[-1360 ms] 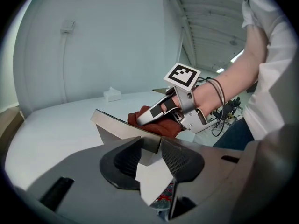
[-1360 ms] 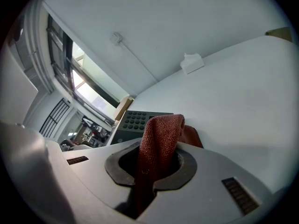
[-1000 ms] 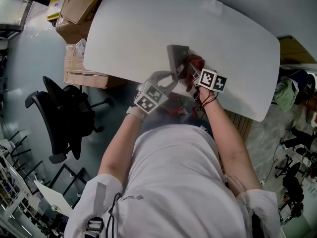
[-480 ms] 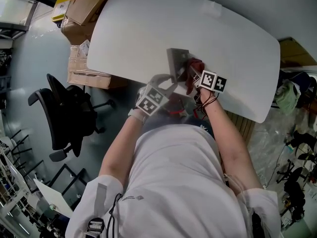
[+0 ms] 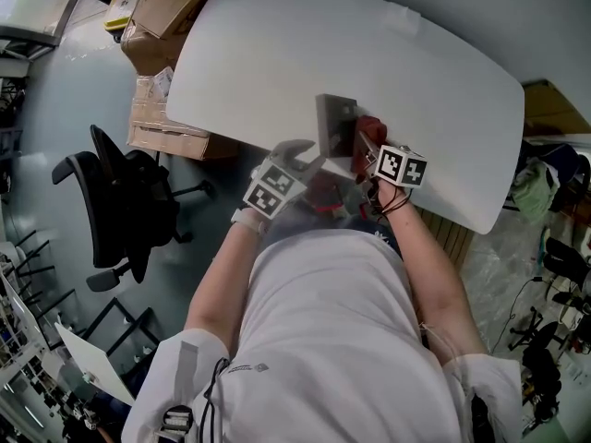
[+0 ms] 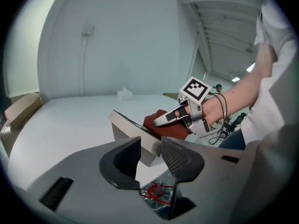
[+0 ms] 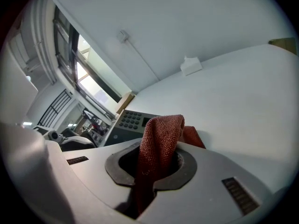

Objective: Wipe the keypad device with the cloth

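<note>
White short-sleeved shirt; left gripper and right gripper are grey.

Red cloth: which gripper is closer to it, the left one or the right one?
Right. The right gripper is shut on the cloth itself. The left gripper clamps the near corner of the keypad device, a little way from the cloth.

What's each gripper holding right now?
Left gripper: closed on the keypad device, at its corner.
Right gripper: closed on the red cloth.
</note>
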A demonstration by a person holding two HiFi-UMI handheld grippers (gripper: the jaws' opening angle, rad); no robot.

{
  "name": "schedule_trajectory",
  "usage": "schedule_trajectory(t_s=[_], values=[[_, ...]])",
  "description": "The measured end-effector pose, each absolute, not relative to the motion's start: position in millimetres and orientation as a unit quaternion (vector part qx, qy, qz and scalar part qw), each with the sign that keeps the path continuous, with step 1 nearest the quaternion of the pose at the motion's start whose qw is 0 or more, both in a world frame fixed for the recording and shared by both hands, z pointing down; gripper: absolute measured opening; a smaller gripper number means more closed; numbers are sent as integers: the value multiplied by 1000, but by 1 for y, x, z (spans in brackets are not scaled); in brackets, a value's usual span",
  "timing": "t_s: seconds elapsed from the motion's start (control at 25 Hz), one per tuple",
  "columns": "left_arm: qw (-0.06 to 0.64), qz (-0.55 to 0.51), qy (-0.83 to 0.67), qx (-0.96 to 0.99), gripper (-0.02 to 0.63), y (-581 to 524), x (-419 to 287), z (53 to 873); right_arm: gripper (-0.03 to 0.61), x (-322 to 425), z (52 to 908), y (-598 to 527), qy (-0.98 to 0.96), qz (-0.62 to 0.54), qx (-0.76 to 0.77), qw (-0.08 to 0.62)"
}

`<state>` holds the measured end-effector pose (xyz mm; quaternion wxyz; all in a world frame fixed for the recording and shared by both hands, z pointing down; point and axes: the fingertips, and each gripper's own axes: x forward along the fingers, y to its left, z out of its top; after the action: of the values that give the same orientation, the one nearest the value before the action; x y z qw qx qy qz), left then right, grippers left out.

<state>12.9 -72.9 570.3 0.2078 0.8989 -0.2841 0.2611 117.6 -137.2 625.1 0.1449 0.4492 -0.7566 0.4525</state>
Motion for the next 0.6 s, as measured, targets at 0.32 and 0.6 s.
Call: schedule_trajectory(t_s=[0.32, 0.6], values=[[192, 282, -260, 903, 123, -87, 23, 574, 54, 67, 581, -164, -794, 447, 394, 118], [187, 289, -235, 909, 121, -88, 27, 578, 54, 34, 583, -174, -805, 442, 367, 150]])
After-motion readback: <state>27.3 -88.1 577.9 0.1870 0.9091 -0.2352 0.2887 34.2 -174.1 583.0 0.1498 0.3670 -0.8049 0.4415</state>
